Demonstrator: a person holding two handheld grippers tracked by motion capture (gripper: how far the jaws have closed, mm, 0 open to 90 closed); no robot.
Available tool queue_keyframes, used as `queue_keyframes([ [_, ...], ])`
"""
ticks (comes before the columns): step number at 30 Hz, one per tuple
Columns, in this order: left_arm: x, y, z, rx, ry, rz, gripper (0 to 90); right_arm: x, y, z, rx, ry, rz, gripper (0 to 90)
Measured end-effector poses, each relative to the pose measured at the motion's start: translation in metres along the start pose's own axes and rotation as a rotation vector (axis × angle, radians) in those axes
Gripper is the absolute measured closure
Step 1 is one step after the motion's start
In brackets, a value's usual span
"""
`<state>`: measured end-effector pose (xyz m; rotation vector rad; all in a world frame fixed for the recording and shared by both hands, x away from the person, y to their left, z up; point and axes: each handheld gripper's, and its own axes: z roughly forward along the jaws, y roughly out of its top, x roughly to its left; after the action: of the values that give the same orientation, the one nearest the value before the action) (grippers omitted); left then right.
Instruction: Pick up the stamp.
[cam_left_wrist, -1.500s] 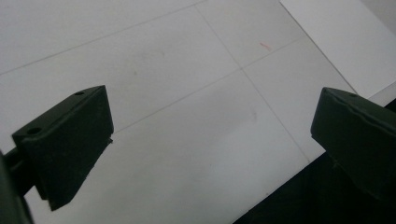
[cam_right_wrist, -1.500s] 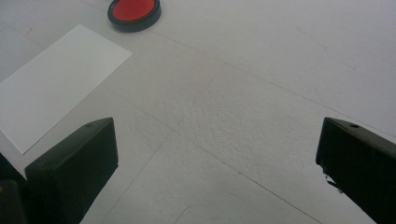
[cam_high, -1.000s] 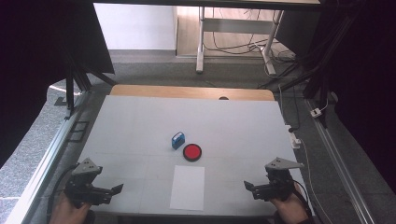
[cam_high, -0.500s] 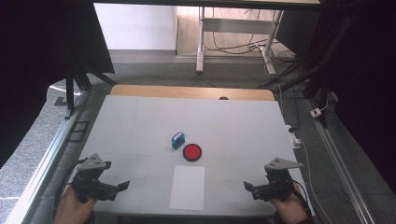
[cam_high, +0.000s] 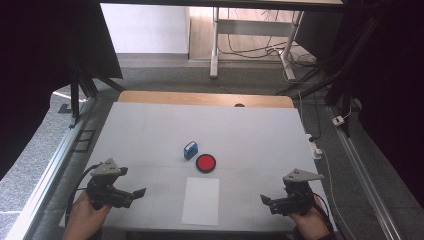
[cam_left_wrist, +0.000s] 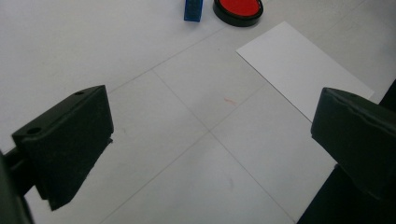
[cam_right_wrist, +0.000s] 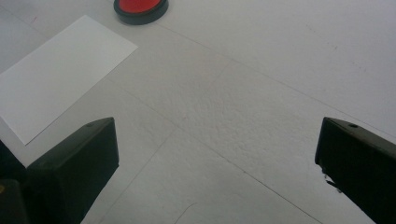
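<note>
With both the left gripper (cam_high: 136, 192) and right gripper (cam_high: 266, 201) wide open and empty, a careless reach risks nudging the stamp (cam_high: 190, 150) just left of the pad (cam_high: 205, 163), or skidding the paper (cam_high: 201, 200) below it.

White table top (cam_high: 150, 130) with faint seam lines; wooden strip (cam_high: 205, 98) along far edge. Grey carpet floor (cam_high: 45, 145) on both sides. Metal desk legs (cam_high: 216, 45) beyond table, cables (cam_high: 245, 47) tangled on wooden floor behind. White power strip (cam_high: 314, 146) off right edge. Black curtains (cam_high: 380, 75) flanking.
</note>
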<state>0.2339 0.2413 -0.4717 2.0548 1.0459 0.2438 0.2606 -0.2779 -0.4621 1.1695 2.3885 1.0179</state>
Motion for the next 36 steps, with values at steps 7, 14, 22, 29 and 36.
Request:
queue_keyframes([
  [7, 0.002, 0.010, 0.011, 0.008, -0.003, 0.020, 0.0, 0.000, 0.000, 0.000, 0.001, 0.002, 0.000, 0.0],
  [14, 0.003, 0.021, 0.024, 0.015, -0.023, 0.042, 0.0, 0.000, 0.000, 0.000, 0.004, 0.000, -0.002, 0.0],
  [22, 0.004, 0.033, 0.042, 0.033, -0.031, 0.055, 0.0, 0.000, 0.000, 0.001, 0.006, 0.001, -0.002, 0.0],
  [29, 0.005, 0.046, 0.056, 0.035, -0.032, 0.074, 0.0, 0.000, 0.000, 0.001, 0.006, 0.002, -0.002, 0.0],
  [36, 0.004, 0.059, 0.069, 0.033, -0.025, 0.094, 0.0, 0.000, 0.000, 0.001, 0.006, 0.003, 0.001, 0.0],
])
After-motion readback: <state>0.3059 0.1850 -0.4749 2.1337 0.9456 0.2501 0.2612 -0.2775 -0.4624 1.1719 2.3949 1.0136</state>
